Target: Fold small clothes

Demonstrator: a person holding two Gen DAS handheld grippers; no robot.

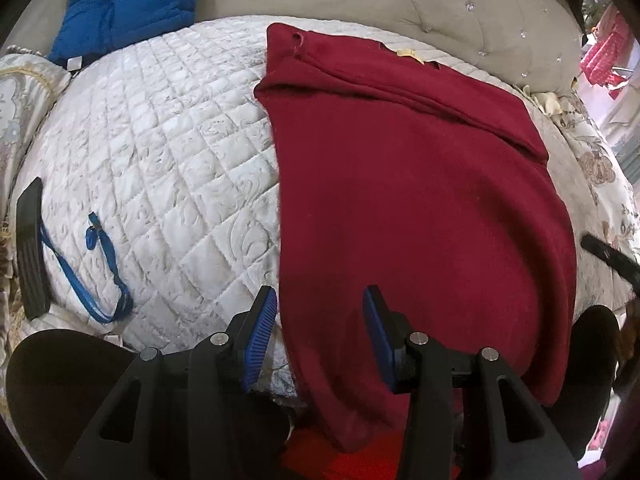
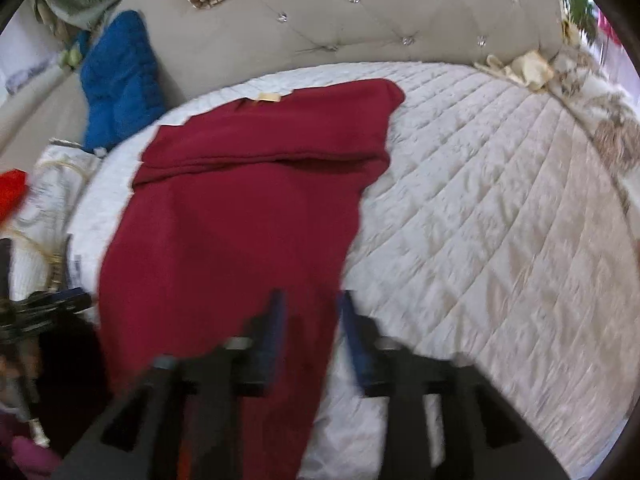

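A dark red knit garment (image 1: 412,200) lies flat on the white quilted bed (image 1: 160,152), its far part folded over, its near end hanging over the bed's front edge. My left gripper (image 1: 320,300) is open over the garment's near left edge, blue pads apart, holding nothing. In the right wrist view the garment (image 2: 240,220) lies left of centre. My right gripper (image 2: 312,308) is open at its near right edge, blurred. The cloth runs between the fingers, and I cannot tell if they touch it.
A blue padded garment (image 1: 128,4) leans on the tufted beige headboard (image 1: 440,8). A blue strap (image 1: 104,264) and a black ribbed object (image 1: 30,248) lie at the bed's left. Patterned bedding (image 2: 612,132) lies at the right. Something bright red (image 1: 360,456) lies below the bed edge.
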